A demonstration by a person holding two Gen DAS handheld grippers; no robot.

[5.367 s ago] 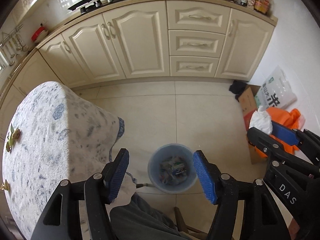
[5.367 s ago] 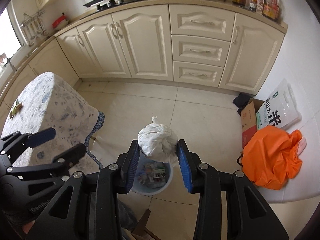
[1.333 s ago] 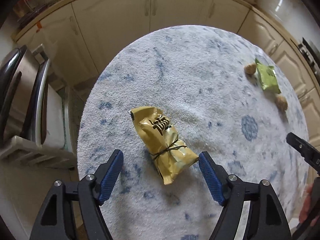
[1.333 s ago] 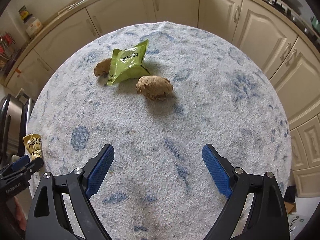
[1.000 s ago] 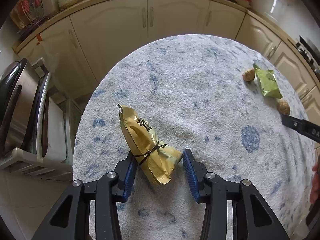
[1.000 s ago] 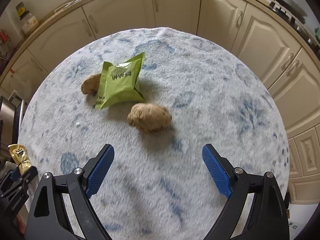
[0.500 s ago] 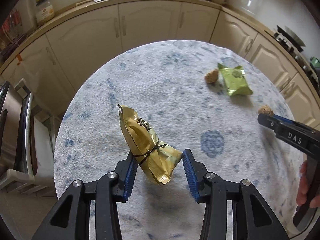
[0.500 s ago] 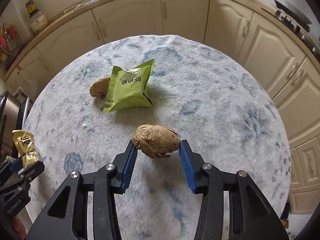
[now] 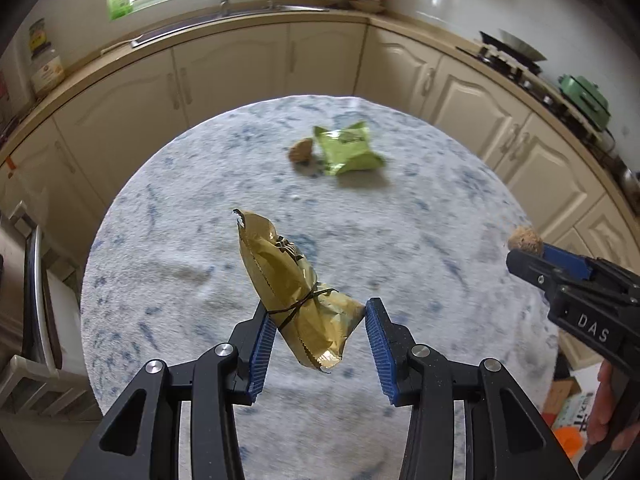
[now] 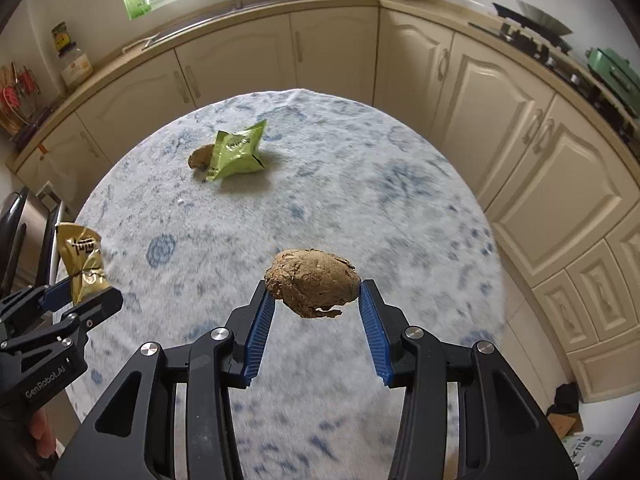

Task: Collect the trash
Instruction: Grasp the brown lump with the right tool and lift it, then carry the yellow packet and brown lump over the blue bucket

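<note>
Left grip: my left gripper (image 9: pixel 316 338) has its fingers clamped on the gold wrapper (image 9: pixel 294 284), just below the thin dark tie round its middle; a second ago it held the wrapper low over the desk (image 9: pixel 200 280), and now the wrapper hangs clear above the cloth.
Right grip: my right gripper (image 10: pixel 310 312) has its fingers clamped on the brown lump (image 10: pixel 312 282), which looks like crumpled paper or a dirty clod, I cannot tell which. A second ago these fingers stood wide apart with the lump lying on the cloth ahead of them.
What that means: I judge both pickups done, two pieces of trash are off the desk, and the next leg is the carry to a bin, which neither view shows now.
Still on the desk, far side: the green packet (image 10: pixel 236 154) with a second brown lump (image 10: pixel 200 157) touching its left edge; I reckon they need another trip.
Left view only: it shows the tie and torn top corner of the gold wrapper close up, and the right gripper from the side with a hand (image 9: pixel 608 420) on its handle.
Right view only: it shows the cracked surface of the held lump, and the left gripper at the desk's left edge with the wrapper upright in it.
Beyond: cream cabinets (image 10: pixel 336 48) curve behind the desk.
</note>
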